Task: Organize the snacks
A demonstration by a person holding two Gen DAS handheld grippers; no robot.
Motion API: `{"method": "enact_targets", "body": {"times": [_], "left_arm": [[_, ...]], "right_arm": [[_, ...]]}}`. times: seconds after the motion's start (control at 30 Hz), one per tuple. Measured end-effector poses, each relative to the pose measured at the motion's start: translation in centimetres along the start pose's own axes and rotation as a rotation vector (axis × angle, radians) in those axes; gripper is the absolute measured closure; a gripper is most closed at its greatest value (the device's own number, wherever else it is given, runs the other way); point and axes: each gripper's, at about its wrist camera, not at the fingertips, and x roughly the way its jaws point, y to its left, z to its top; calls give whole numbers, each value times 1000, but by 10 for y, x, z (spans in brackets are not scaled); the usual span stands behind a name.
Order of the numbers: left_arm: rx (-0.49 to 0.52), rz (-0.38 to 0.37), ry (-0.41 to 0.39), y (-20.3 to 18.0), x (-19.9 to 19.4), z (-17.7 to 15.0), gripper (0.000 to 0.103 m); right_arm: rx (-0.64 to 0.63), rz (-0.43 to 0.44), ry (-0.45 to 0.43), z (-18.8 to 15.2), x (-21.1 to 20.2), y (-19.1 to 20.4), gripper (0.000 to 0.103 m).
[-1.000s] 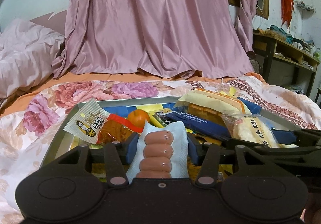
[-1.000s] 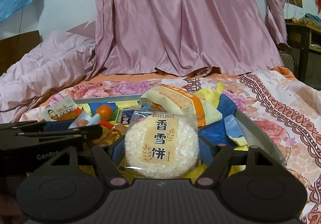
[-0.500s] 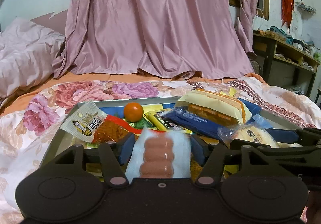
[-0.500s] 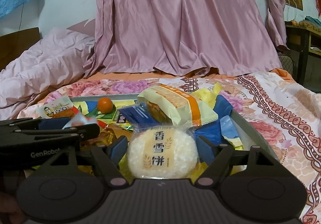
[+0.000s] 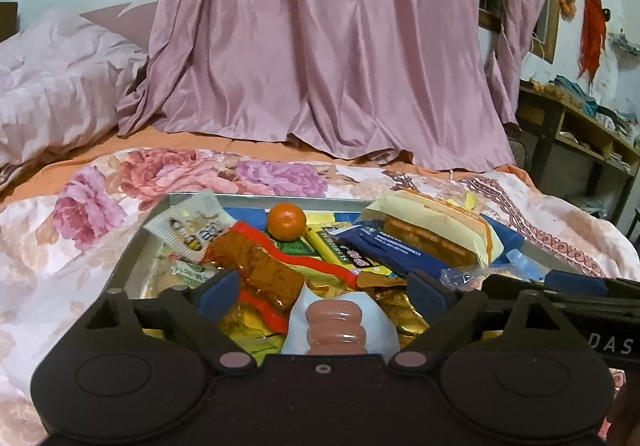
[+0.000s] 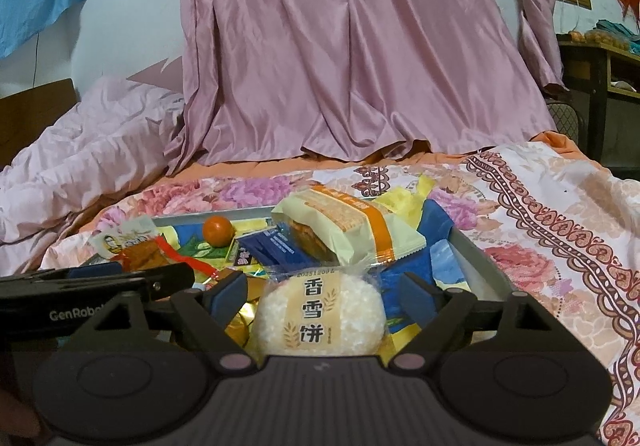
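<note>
Left gripper [image 5: 323,288]: its blue-padded fingers [image 5: 219,288] stood wide apart, clear of the sausage pack [image 5: 338,326] lying between them near the tray's near edge; nothing was gripped.

Right gripper [image 6: 320,292]: fingers [image 6: 230,292] likewise spread, with a gap on both sides of the rice cracker pack [image 6: 320,320], which lay on the pile at the tray's near edge.

Tray [image 5: 256,200]: a metal tray sat on the floral quilt [image 5: 80,214] of the bed, heaped with snacks.

Far edge of tray: a small orange [image 5: 286,222] sat near the middle of the far rim; a white-and-red pouch [image 5: 224,246] overhung the far left corner.

Right side of tray: a cream cake wrapper [image 6: 340,226] rested on top of a dark blue packet [image 5: 384,250], with yellow and blue wrappers under them.

Done, as a judgement: every snack visible was inside or on the tray, so gathering looked nearly complete, and the two packs between the fingers appeared set down.

Left, as a judgement: the heap was unsorted and overlapping; tidying or grouping may remain, and the overhanging pouch could slip off the rim.
</note>
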Motion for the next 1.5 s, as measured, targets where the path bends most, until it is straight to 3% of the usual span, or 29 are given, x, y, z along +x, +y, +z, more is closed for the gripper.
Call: {"method": "enact_targets", "body": {"times": [0.2,0.5,0.67,0.8,1.27,1.4,1.5], "left_arm": [[-10,7,-43,3,-12,-1,1],[17,27,-61,2,-49,-6,1],[41,73,-61,3,-87,-12,1],[33,57,-53,5,-123,-21,1],[64,48,33,-5,-242,-81,1],[69,33,56,-8,-263,-96,1],[86,28,100,-13,-267,-109,1]], "right_arm": [[38,5,-37,7,-10,-2,4],[31,42,-97,14,-50,13,0],[3,63,-125,11,-86,23,0],[1,77,-129,-4,-120,25,0],[15,59,-7,-73,-221,35,0],[82,58,62,-87,-237,28,0],[59,20,152,-100,-239,34,0]]}}
